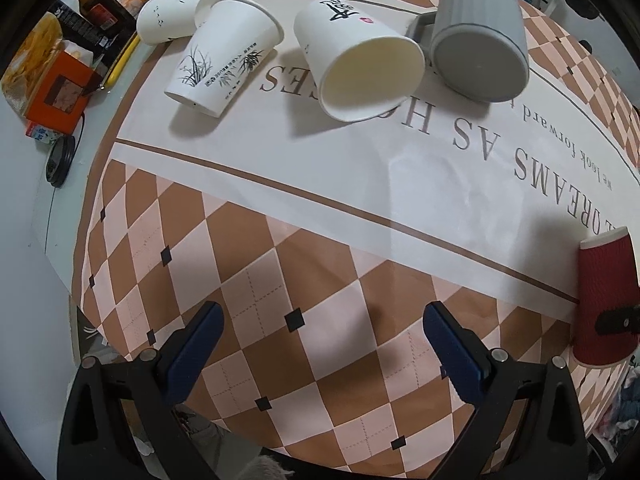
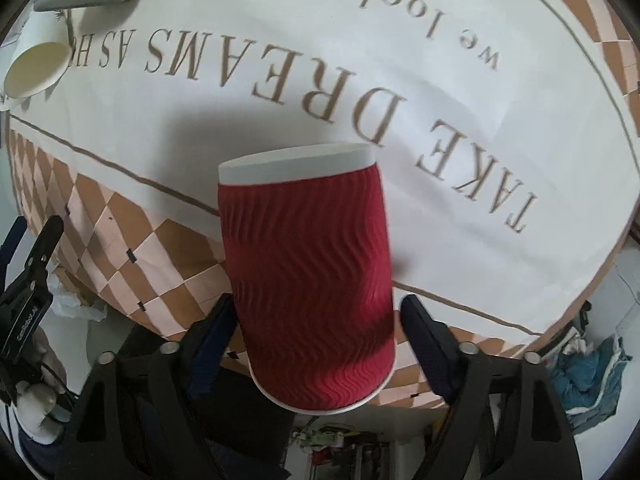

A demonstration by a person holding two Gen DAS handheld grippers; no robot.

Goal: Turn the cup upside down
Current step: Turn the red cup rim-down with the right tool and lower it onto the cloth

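A red ribbed paper cup stands mouth-down near the front edge of the table, its white base up. My right gripper has a finger on each side of the cup, with a small gap showing at the right finger. The cup also shows at the right edge of the left wrist view, with a black finger of the right gripper across it. My left gripper is open and empty above the checkered tablecloth, well left of the red cup.
At the back, several white paper cups: one with its open mouth tipped toward me, one with a bamboo print mouth-down, one lying behind. A grey mug is mouth-down. Boxes and a bottle crowd the far left.
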